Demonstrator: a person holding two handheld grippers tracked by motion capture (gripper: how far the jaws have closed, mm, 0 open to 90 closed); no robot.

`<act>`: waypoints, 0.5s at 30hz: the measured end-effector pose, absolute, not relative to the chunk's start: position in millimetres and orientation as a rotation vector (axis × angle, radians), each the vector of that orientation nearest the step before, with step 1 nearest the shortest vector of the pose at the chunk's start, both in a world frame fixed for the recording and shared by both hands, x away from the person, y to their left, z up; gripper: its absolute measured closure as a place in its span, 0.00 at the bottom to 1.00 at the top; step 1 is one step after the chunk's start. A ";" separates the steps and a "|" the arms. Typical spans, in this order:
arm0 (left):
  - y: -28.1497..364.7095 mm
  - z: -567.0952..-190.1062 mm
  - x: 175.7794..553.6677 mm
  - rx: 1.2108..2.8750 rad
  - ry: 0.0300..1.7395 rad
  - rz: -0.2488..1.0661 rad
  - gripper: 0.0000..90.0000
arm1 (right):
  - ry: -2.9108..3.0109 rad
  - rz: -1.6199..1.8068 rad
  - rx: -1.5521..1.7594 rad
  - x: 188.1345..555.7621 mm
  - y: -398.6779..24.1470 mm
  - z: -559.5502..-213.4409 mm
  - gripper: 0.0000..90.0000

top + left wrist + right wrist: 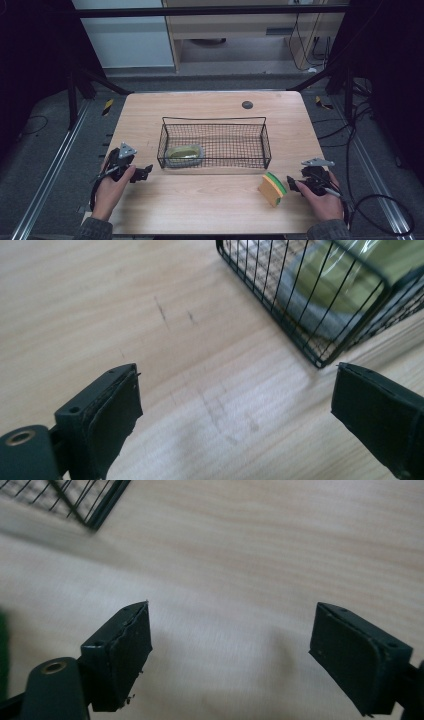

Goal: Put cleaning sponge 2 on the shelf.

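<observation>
Sponge (273, 188), yellow with green scouring face, on edge on surface (210, 210) just beside right gripper (290, 181): likely light, soft, compressible; grasp across flat faces; both grippers' jaws open, empty.

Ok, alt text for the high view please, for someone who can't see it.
A person's hands hold the left gripper and right gripper, both open and empty, low over a wooden table. Between them stands a black wire basket holding a wrapped green thing; a yellow-and-green sponge stands beside the right gripper.
</observation>
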State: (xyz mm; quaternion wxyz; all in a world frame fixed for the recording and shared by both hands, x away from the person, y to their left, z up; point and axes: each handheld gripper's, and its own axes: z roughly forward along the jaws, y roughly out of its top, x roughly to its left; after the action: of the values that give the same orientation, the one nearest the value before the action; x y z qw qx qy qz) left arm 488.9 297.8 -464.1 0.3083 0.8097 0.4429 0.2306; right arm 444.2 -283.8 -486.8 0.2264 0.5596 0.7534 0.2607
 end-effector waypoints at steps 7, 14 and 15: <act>309.6 -478.8 487.6 2.103 1.233 0.546 0.05 | 2.218 0.675 1.511 416.8 -281.6 -473.9 0.24; 308.3 -489.6 490.3 2.140 1.249 0.536 0.05 | 2.287 0.686 1.478 400.1 -275.0 -454.4 0.23; 307.4 -491.7 490.6 2.147 1.253 0.527 0.05 | 2.293 0.690 1.472 398.1 -274.2 -452.4 0.23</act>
State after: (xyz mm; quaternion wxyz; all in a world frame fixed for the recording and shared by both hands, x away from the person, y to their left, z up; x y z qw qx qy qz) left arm 490.6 307.4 -491.7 0.2959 0.8070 0.4710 0.1982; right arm 398.1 -274.2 -452.4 0.1647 0.5165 0.8047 0.2421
